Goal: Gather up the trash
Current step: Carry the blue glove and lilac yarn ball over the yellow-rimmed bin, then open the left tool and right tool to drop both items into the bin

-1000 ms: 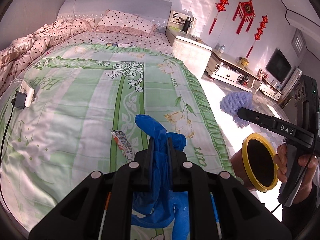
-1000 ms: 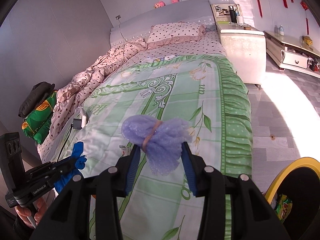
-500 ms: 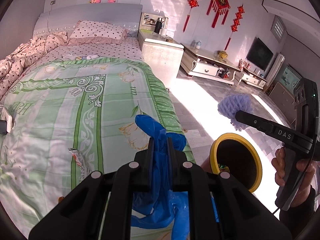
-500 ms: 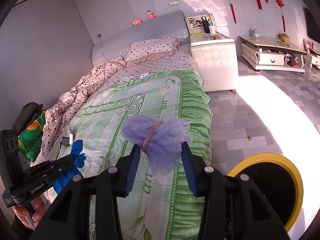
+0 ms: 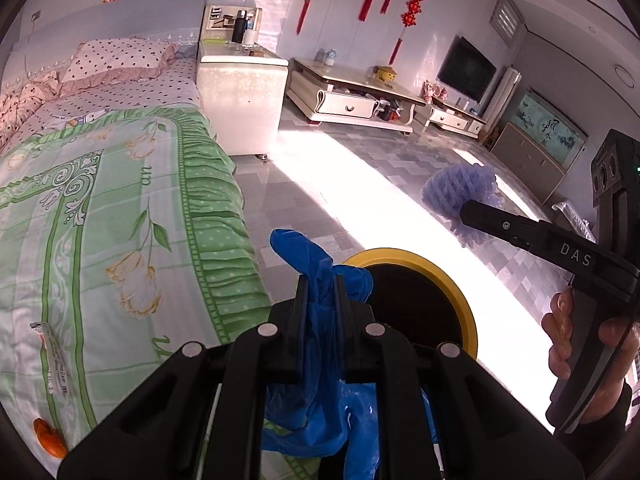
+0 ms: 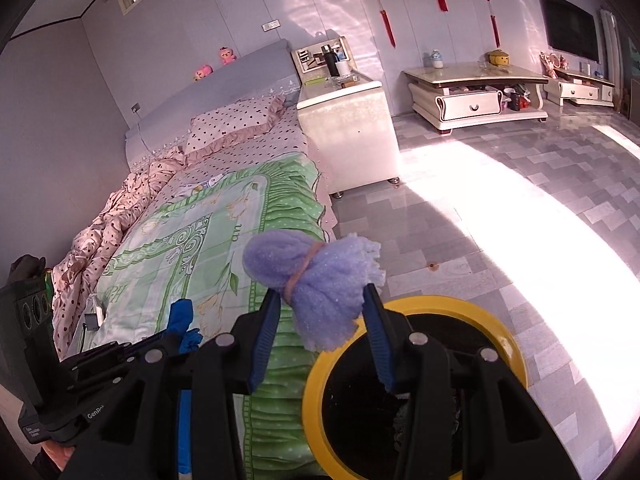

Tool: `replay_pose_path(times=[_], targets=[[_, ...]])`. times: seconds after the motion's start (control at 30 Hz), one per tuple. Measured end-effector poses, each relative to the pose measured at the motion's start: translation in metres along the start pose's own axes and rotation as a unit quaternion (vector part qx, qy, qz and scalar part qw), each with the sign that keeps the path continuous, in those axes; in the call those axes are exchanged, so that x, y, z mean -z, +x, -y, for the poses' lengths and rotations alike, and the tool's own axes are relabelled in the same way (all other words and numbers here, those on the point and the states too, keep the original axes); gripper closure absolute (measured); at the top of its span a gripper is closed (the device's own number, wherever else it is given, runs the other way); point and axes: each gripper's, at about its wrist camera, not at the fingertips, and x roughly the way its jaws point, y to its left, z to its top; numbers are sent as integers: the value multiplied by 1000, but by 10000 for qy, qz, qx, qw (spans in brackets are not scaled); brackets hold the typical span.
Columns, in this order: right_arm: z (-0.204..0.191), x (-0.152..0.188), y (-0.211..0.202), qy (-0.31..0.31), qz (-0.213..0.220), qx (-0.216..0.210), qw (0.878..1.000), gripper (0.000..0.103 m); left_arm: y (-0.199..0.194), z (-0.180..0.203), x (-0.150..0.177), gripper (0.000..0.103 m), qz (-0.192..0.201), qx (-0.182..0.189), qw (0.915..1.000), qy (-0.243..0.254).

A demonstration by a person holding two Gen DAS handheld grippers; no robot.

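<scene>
My left gripper (image 5: 320, 284) is shut on a crumpled blue glove (image 5: 316, 360), which hangs down between the fingers; the glove (image 6: 182, 322) also shows at the left of the right wrist view. My right gripper (image 6: 320, 300) is shut on a lilac foam net bundle (image 6: 316, 276) tied with a rubber band; the same bundle (image 5: 460, 190) sits at the right in the left wrist view. A yellow-rimmed bin (image 5: 440, 272) (image 6: 508, 344) with a dark inside stands on the floor beside the bed, just beyond and below both grippers. A wrapper (image 5: 52, 356) and an orange peel (image 5: 50, 438) lie on the green bedspread.
The bed (image 6: 192, 248) with its green quilt fills the left. A white nightstand (image 6: 348, 136) stands beyond it, and a low TV cabinet (image 6: 476, 96) lines the far wall. Sunlit tiled floor (image 6: 520, 220) spreads to the right. A hand (image 5: 568, 332) holds the right gripper's handle.
Both grippers have swung right, off the bed towards the floor, keeping their loads. The bin has come from the right edge to just ahead of the fingers.
</scene>
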Motion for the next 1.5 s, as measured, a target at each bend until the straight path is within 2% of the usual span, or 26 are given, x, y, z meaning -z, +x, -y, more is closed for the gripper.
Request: replay_pose_path(times=[0.2,0.43,0.6,0.8,0.83,0.87,0.9,0.97,1.07,1.3,1.5], targets=[[39,10,10,218,-151,192,9995,63,51,33,4,92,-286,229,9993,78],[71,21,34,496,-374,351,9975,62,95,47,15,92,-585,313,9978,77],[85,24,46,624,-435,417,9962,62,108,53,22,91,-692,271,9971,133],[86,25,47,675,-385,507,9957,60,110,57,23,90,-689,393,9967,168],[88,25,45,690,-374,524,9955,58,108,58,24,89,-689,418,9966,169],[90,25,45,703,-362,554,9953,57,107,58,25,82,-681,428,9966,164],[91,25,44,719,-354,583,9951,57,105,57,25,70,-654,429,9968,158],[93,26,43,768,-343,627,9945,51,100,54,26,60,-555,401,9975,155],[95,27,40,815,-320,736,9934,44,94,47,25,59,-516,369,9979,128],[88,29,36,838,-305,836,9925,40,71,23,26,50,-390,223,9990,65],[62,29,40,695,-362,672,9947,35,39,-7,32,40,-213,-5,9998,-27]])
